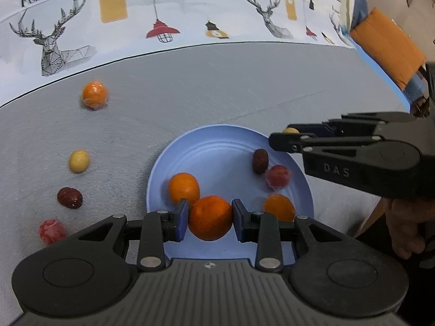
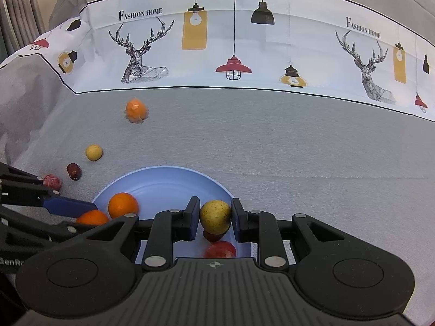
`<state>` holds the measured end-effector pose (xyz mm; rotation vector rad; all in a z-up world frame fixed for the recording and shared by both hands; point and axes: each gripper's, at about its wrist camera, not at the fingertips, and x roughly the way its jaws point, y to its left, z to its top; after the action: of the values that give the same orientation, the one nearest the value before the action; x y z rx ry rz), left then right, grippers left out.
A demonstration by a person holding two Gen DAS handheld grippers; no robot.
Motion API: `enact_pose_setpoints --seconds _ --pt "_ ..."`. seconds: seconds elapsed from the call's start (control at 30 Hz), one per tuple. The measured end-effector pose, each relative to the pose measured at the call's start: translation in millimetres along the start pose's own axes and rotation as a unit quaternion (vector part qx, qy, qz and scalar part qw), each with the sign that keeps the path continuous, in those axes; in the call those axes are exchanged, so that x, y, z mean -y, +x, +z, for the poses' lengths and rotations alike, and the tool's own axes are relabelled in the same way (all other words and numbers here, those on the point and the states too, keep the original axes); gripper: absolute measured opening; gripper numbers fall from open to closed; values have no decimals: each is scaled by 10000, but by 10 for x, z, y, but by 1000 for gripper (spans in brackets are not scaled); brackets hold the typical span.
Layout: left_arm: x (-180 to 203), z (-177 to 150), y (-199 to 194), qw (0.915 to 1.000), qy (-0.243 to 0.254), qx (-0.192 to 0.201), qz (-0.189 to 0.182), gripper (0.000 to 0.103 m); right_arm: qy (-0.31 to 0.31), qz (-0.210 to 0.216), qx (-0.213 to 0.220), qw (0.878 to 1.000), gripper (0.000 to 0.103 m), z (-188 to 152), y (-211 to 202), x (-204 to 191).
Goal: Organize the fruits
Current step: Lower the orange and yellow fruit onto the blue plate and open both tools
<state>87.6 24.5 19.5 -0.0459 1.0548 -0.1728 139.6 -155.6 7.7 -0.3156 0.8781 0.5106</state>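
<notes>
My left gripper is shut on an orange, held just above the near part of the blue plate. Two more oranges lie on that plate, with a dark red date and a wrapped red fruit. In the right wrist view my right gripper is shut on a small yellow fruit over the plate's right side, above the date and red fruit. The right gripper also reaches in from the right in the left wrist view.
On the grey cloth left of the plate lie a wrapped orange, a yellow fruit, a dark date and a wrapped red fruit. A printed deer-and-lamp cloth border runs along the back. A person's orange sleeve is at right.
</notes>
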Motion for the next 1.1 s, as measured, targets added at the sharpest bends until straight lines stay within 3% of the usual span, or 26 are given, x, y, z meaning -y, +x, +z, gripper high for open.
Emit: enact_pose_setpoints --seconds 0.87,1.0,1.03,1.1 --pt "-14 1 27 10000 -9 -26 -16 37 -80 113 -57 9999 26 6 25 -46" --pt "-34 3 44 9998 -100 -51 -161 37 -61 164 -38 9998 26 12 22 -59" --pt "-41 3 51 9997 -128 -70 -203 39 -48 160 -35 9999 28 14 21 -61" --pt "-35 1 60 9996 -141 -96 -229 41 -46 115 -11 9999 45 17 11 -67"
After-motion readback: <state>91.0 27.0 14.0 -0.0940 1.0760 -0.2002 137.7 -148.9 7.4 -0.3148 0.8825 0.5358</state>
